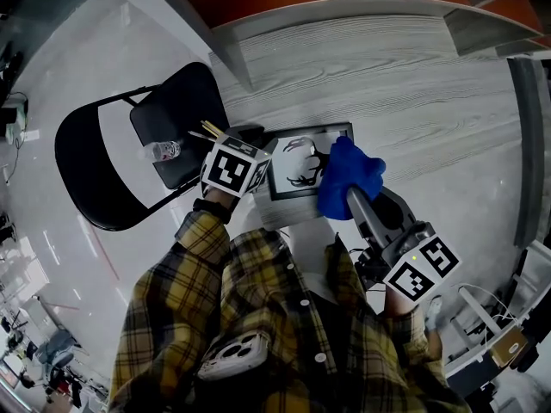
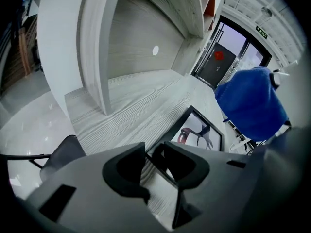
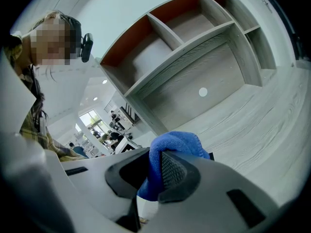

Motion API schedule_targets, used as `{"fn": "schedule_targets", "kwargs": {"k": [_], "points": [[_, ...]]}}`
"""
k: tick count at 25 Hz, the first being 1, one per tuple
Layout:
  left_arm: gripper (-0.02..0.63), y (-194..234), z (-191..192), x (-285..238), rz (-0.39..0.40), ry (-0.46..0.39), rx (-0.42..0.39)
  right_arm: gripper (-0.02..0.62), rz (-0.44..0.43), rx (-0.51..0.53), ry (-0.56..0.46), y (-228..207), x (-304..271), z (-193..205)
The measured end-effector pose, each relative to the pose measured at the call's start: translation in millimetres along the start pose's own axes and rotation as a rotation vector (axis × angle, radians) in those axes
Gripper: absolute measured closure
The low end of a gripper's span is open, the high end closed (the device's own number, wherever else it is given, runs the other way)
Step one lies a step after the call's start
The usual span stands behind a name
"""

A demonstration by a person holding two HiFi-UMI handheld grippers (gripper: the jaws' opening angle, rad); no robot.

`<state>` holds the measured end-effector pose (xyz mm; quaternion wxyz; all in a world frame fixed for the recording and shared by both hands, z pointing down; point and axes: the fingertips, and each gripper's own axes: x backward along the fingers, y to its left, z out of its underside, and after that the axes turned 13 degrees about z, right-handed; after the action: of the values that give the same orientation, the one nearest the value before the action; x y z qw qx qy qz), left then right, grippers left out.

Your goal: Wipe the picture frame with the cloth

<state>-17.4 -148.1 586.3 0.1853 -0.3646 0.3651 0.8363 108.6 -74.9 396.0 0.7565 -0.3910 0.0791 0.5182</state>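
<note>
Status: picture frame [image 1: 299, 163] lies flat on the worktop [image 1: 413, 84], near its front edge, right in front of the person. R gripper [image 3: 155, 171] is clamped on the cloth [image 1: 346, 175]. The blue wad bulges out past the jaws and sits over the frame's right end. Can't tell from the head view whether it touches the glass. L gripper [image 2: 153, 165] has its jaws wide apart, astride the frame's dark border at the left end, and the pads aren't pressing on it afaict. Step in hand, imo: pin the frame w/ L, then wipe w/ R. How to do it well:

- Close L on the border only, not over the print, or the frame will prob skate on the smooth worktop at the first stroke; it looks thin and light.
- Keep L low and steady so the frame isn't levered up off the surface.
- On the R side, land the soft bulge of cloth on the glass, not the jaw tips, since hard tips could scratch.
- Drop the R wrist angle a bit so more cloth lies flat and contact isn't just one small spot.
- Use light pressure and overlapping passes, starting near L and running out toward the free end, so the push goes away from the pinned end.
- Do the border too, then shift L's hold to reach the part it covers.
- Keep the R clamp firm, or drag may pull the cloth out.
</note>
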Motion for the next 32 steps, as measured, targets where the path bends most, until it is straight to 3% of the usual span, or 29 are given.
{"fn": "schedule_targets", "kwargs": {"k": [7,12,18,28,32], "points": [[0.479,0.3,2.1,-1.3,0.032,0.010,0.058,0.543,0.031,-0.004,-0.027,-11.9,6.5,-6.2],[0.479,-1.2,-0.8,-0.1,0.036,0.025,0.051,0.543,0.068,0.065,-0.051,-26.7,-1.0,-23.0],[0.477,-0.7,-1.9,-0.6,0.061,0.018,0.079,0.543,0.156,0.280,0.031,-60.3,-57.6,-17.9],[0.479,-0.2,-3.0,0.2,0.077,0.021,0.093,0.543,0.299,0.701,0.322,-106.3,-138.0,56.6],[0.479,1.8,-2.2,0.2,0.079,0.018,0.095,0.543,0.329,0.761,0.328,-104.3,-138.4,68.4]]}}
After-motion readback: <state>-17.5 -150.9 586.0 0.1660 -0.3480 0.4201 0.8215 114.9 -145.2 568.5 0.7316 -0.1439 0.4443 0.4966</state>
